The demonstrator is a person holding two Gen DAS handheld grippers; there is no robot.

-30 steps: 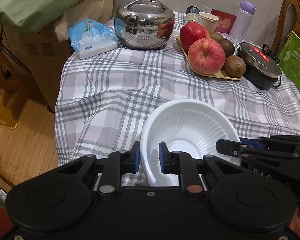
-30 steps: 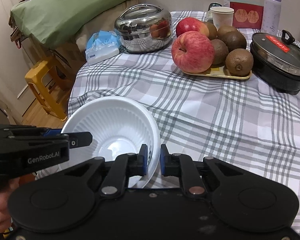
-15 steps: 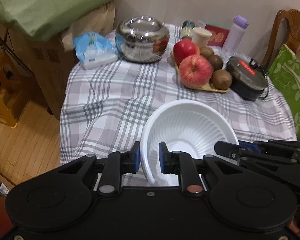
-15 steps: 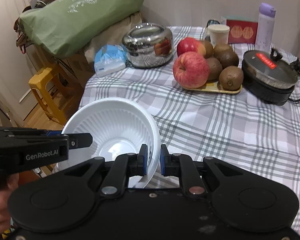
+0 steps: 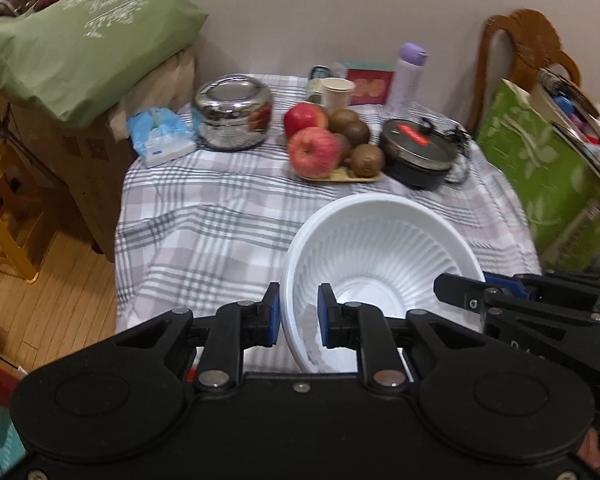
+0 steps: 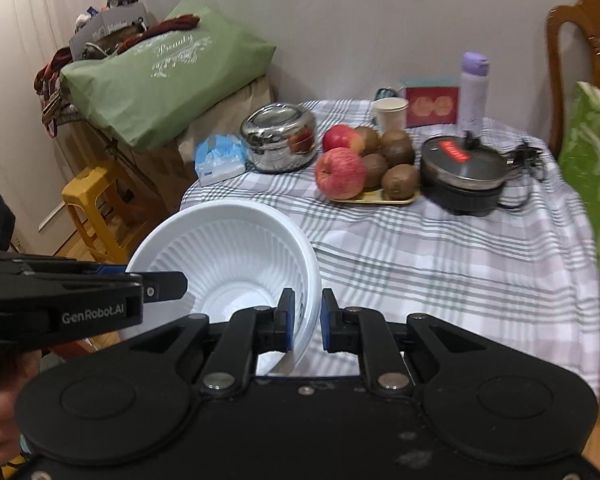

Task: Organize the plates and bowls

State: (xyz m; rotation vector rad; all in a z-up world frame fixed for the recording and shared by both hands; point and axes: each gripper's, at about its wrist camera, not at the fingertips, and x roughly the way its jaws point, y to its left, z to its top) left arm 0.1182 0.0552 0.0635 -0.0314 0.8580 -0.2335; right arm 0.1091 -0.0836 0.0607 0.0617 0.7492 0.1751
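Observation:
A white ribbed plastic bowl (image 5: 380, 256) is held between both grippers, lifted above the near edge of the checked table (image 5: 220, 216). My left gripper (image 5: 298, 316) is shut on the bowl's left rim. My right gripper (image 6: 305, 320) is shut on the bowl's right rim; the bowl (image 6: 228, 256) also shows in the right wrist view. The right gripper appears at the right of the left wrist view (image 5: 460, 294), and the left gripper at the left of the right wrist view (image 6: 172, 284). No plates are in view.
At the table's far side stand a steel pot (image 5: 232, 112), a tissue pack (image 5: 160, 140), a tray of apples and kiwis (image 5: 332, 148), a black lidded pan (image 5: 420, 152), a paper cup (image 5: 338, 92) and a purple bottle (image 5: 410, 72). A yellow stool (image 6: 96, 204) stands left, a green bag (image 5: 540, 160) right.
Both grippers have risen and pulled back with the bowl. The table and its objects now look smaller and farther away.

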